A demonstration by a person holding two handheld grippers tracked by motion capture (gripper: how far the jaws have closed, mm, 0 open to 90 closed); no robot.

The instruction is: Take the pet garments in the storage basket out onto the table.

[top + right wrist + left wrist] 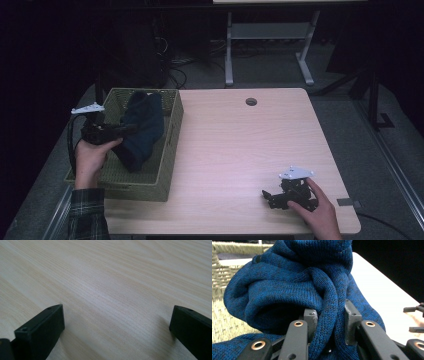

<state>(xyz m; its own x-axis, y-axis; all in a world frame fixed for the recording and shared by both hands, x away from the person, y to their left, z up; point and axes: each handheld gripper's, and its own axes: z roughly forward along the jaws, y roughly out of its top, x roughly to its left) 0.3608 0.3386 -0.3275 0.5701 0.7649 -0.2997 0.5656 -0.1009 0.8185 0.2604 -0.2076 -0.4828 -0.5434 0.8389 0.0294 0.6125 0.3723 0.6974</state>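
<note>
While the left gripper clenched a twisted fold of the blue knitted sweater, the garment hung from its jaws over the woven basket, its lower end resting inside. Well apart, the right gripper lay on the wooden table, jaws spread wide with nothing between them.

You see a dim, dark-edged high view; the tabletop is softly lit, and both gripper views are sharp close-ups.

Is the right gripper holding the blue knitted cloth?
No, the right gripper rests open on the bare table; the left gripper pinches the cloth.
</note>
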